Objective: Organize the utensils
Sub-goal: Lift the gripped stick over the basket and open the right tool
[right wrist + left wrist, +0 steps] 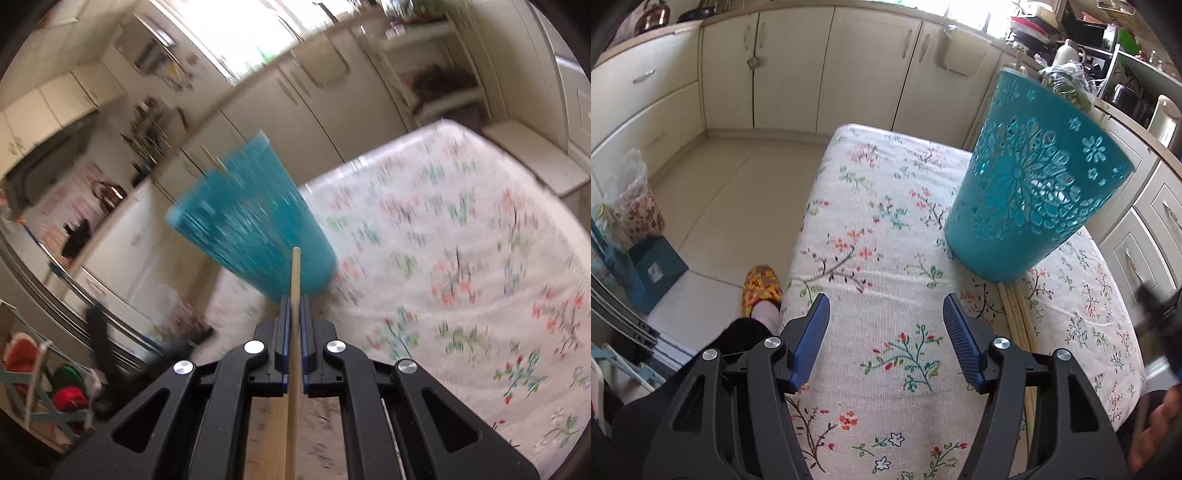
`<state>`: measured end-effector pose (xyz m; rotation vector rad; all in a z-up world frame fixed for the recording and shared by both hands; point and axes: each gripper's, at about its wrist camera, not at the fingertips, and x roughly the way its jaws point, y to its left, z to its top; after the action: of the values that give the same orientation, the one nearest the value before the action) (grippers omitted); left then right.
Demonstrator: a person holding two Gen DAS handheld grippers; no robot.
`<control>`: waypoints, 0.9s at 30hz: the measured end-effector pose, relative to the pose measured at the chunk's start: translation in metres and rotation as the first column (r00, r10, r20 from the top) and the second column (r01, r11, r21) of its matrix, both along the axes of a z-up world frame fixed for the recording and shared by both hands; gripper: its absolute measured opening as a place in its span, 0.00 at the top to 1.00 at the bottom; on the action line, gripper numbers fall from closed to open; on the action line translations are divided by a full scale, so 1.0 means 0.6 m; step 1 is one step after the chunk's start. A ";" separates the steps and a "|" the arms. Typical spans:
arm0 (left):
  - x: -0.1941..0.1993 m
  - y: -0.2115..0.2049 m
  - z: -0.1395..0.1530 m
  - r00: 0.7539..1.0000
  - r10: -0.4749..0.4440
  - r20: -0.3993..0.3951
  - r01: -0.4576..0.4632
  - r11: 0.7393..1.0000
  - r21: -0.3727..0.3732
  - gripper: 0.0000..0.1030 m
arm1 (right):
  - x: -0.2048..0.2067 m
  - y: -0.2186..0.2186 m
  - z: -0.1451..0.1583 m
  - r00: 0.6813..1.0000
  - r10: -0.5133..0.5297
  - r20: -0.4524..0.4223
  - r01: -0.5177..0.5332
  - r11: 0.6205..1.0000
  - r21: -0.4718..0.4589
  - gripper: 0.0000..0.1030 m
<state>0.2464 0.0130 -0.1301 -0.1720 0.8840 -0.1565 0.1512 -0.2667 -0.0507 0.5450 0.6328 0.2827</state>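
Note:
A teal perforated holder (1034,177) stands on the floral-cloth table (879,229); it also shows, blurred, in the right wrist view (251,225). Pale wooden chopsticks (1015,314) lie on the cloth in front of the holder's base. My left gripper (884,314) is open and empty above the cloth, left of the chopsticks. My right gripper (294,306) is shut on a single wooden chopstick (295,273), whose tip points toward the holder. A stick tip pokes above the holder's rim (1019,61).
Cream cabinets (812,74) line the far wall and right side. A slippered foot (762,288) stands by the table's left edge. A blue box (655,271) and bags sit on the floor at left. The right wrist view is motion-blurred.

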 end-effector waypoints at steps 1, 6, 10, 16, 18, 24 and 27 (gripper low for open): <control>0.001 -0.001 -0.003 1.000 -0.001 -0.009 0.001 1.000 -0.003 0.41 | 0.001 0.000 0.021 0.999 -0.002 0.034 0.001 1.000 0.007 0.95; 0.001 -0.005 -0.002 1.000 -0.004 -0.013 0.004 1.000 -0.001 0.41 | 0.041 0.001 0.130 0.981 -0.018 0.192 0.007 0.998 0.056 0.95; 0.004 -0.010 -0.005 1.000 -0.008 -0.023 0.009 1.000 0.003 0.41 | 0.118 0.034 0.187 0.959 -0.028 0.282 0.020 0.999 0.030 0.95; 0.011 -0.006 -0.009 0.999 -0.009 -0.039 0.008 1.000 -0.014 0.40 | 0.209 0.077 0.190 0.952 -0.078 0.297 0.098 0.994 -0.052 0.94; 0.014 -0.003 -0.009 0.999 -0.008 -0.042 0.007 1.000 -0.022 0.40 | 0.238 0.087 0.170 0.963 -0.091 0.255 0.116 0.989 -0.087 0.95; 0.019 0.000 -0.008 0.999 -0.012 -0.048 0.010 0.999 -0.042 0.40 | 0.256 0.098 0.137 0.978 -0.068 0.195 0.103 0.980 -0.173 0.94; 0.020 0.002 -0.008 0.999 -0.012 -0.052 0.010 0.999 -0.045 0.40 | 0.253 0.114 0.120 0.989 -0.011 0.148 0.043 0.975 -0.216 0.94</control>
<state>0.2583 0.0143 -0.1350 -0.2134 0.9337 -0.1827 0.3030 -0.1982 0.0215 0.3176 0.5060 0.2212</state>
